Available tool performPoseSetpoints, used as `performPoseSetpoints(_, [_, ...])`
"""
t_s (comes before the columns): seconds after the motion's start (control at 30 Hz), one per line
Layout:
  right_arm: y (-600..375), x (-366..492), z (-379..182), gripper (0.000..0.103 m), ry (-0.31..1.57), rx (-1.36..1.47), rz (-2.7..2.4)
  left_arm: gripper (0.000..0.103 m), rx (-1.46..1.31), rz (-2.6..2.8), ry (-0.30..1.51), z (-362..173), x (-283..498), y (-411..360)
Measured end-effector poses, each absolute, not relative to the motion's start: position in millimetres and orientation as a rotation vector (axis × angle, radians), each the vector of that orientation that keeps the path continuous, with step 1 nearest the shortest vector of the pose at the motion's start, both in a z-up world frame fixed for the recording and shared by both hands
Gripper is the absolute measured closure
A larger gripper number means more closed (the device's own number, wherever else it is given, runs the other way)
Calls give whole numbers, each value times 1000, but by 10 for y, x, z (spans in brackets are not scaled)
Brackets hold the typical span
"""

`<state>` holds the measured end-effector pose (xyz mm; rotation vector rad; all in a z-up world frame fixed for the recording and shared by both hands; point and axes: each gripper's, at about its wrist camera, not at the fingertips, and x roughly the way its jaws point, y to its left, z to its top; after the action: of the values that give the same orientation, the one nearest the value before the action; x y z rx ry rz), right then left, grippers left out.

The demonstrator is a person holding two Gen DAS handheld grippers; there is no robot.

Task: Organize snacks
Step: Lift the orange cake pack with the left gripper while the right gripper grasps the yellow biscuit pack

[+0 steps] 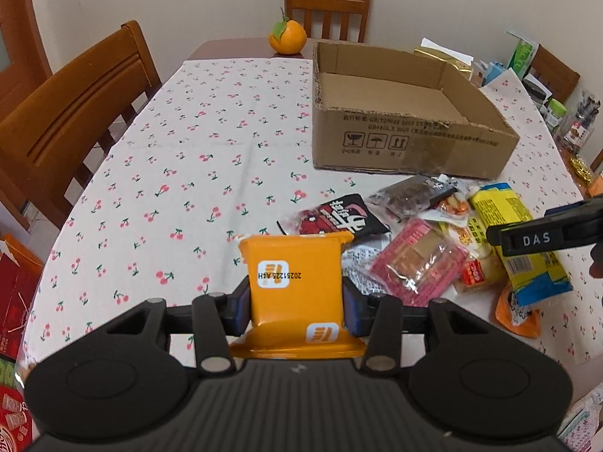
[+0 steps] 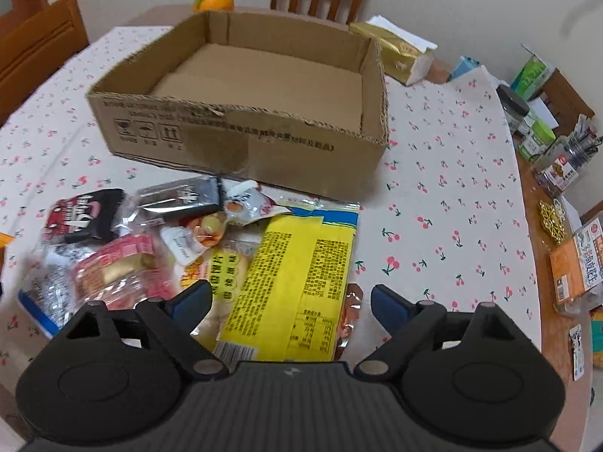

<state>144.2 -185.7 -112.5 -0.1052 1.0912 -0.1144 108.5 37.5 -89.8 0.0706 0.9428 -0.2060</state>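
1. Table w/ cherry-print cloth.
2. Cardboard box, open-topped, sits on the cloth behind the snack pile.
3. Yellow packet lies in the pile, between R gripper jaws, spread wide, not touching.
4. L gripper clamps orange packet, raised off the cloth.

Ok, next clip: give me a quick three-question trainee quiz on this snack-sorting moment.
1. True or false: the cardboard box already holds snacks.
2. Which gripper is shut on the orange packet? A) left gripper B) right gripper
3. Which packet lies under the right gripper's open jaws?

Key: 1. False, it is empty. 2. A. 3. The yellow packet, on the snack pile.
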Motion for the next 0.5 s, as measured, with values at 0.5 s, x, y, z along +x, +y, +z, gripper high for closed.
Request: performPoseSetpoints(0.5, [-1876,1532,-1200,21,1129,-195,-115,57,79,-278,951,-845,1272,258])
